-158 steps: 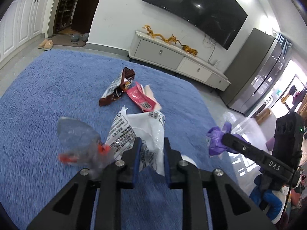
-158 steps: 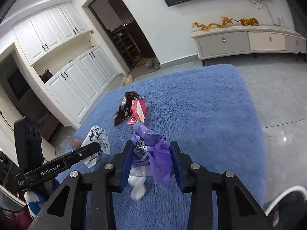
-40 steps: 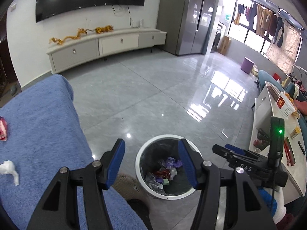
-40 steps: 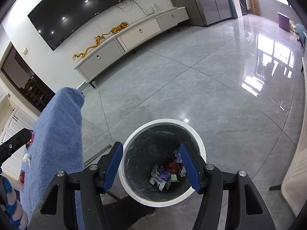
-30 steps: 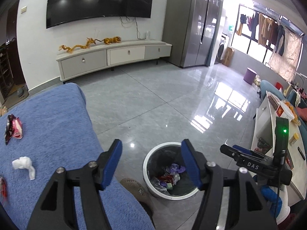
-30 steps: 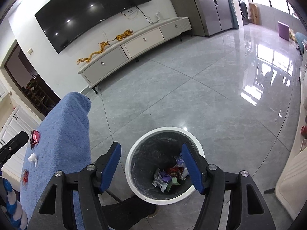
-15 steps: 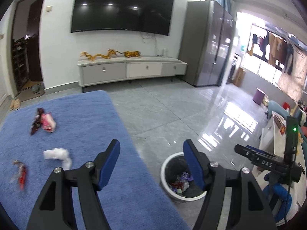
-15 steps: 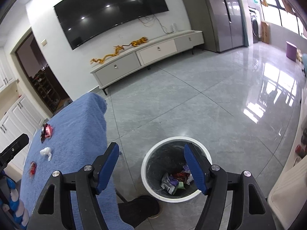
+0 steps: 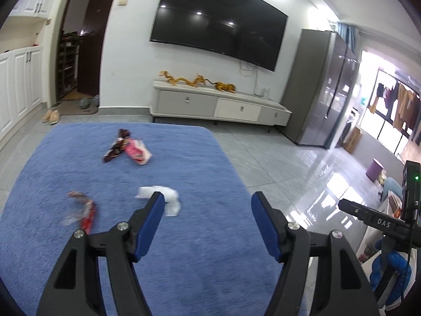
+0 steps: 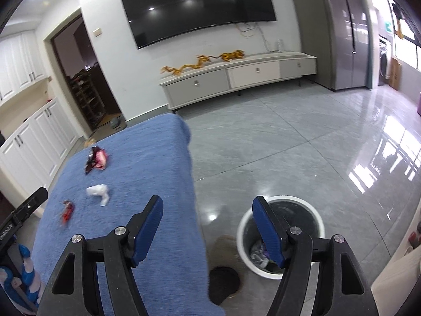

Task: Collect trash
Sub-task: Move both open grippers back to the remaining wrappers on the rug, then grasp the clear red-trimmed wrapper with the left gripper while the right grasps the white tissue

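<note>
Both grippers are open and hold nothing. My left gripper [image 9: 208,202] hangs over the blue cloth-covered surface [image 9: 205,263]. On the cloth lie a crumpled white tissue [image 9: 168,197], a red wrapper [image 9: 85,210], and farther back a brown wrapper [image 9: 117,146] beside a pink packet [image 9: 136,152]. My right gripper [image 10: 208,205] is over the cloth's right edge; the white trash bin [image 10: 313,210] with a dark liner stands on the floor behind its right finger, with trash [image 10: 259,254] inside. The tissue [image 10: 98,192], red wrapper [image 10: 67,210] and pink packet [image 10: 100,159] show at left.
Grey glossy floor tiles [image 10: 289,144] spread to the right of the cloth. A person's dark shoe [image 10: 223,281] is by the bin. A low TV cabinet [image 9: 218,105] lines the far wall below a wall-mounted TV [image 9: 218,31]. A tall grey fridge [image 9: 323,89] stands at right.
Both views have swung left from the trash bin toward the blue cloth. The bin has left the left wrist view and slid to the lower right in the right wrist view. Both grippers stay open.
</note>
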{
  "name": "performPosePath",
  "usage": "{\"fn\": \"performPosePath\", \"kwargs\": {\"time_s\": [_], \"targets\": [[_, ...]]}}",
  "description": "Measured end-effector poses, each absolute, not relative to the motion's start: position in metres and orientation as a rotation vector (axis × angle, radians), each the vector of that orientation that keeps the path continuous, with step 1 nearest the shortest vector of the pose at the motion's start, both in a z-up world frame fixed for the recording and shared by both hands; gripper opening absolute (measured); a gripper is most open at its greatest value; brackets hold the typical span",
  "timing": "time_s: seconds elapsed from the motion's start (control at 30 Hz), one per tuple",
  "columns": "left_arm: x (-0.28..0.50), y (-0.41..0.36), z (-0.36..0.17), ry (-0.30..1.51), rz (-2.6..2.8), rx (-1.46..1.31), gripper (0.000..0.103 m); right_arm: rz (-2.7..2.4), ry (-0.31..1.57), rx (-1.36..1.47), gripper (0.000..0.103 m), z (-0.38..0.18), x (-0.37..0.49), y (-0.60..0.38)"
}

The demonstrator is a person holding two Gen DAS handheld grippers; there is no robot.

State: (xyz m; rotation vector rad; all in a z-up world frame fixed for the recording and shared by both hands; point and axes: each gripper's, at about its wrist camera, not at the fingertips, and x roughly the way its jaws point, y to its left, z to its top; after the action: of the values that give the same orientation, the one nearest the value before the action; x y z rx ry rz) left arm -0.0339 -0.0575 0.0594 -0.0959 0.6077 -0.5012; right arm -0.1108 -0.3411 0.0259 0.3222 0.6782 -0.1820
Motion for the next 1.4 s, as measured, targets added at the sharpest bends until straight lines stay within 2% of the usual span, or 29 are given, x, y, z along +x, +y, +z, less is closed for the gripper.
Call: {"fn": "performPosePath", "kwargs": {"time_s": [0.57, 1.4], "targets": [[-0.002, 0.038, 0.023, 0.664, -0.323, -0.168, 0.067, -0.005, 0.748, 0.218, 0.069, 0.019, -0.041, -0.248], [0.091, 0.037, -0.065, 0.887, -0.175, -0.055, 0.067, 0.357, 0.889, 0.078, 0.071, -0.049, 0.091, -0.159]]}}
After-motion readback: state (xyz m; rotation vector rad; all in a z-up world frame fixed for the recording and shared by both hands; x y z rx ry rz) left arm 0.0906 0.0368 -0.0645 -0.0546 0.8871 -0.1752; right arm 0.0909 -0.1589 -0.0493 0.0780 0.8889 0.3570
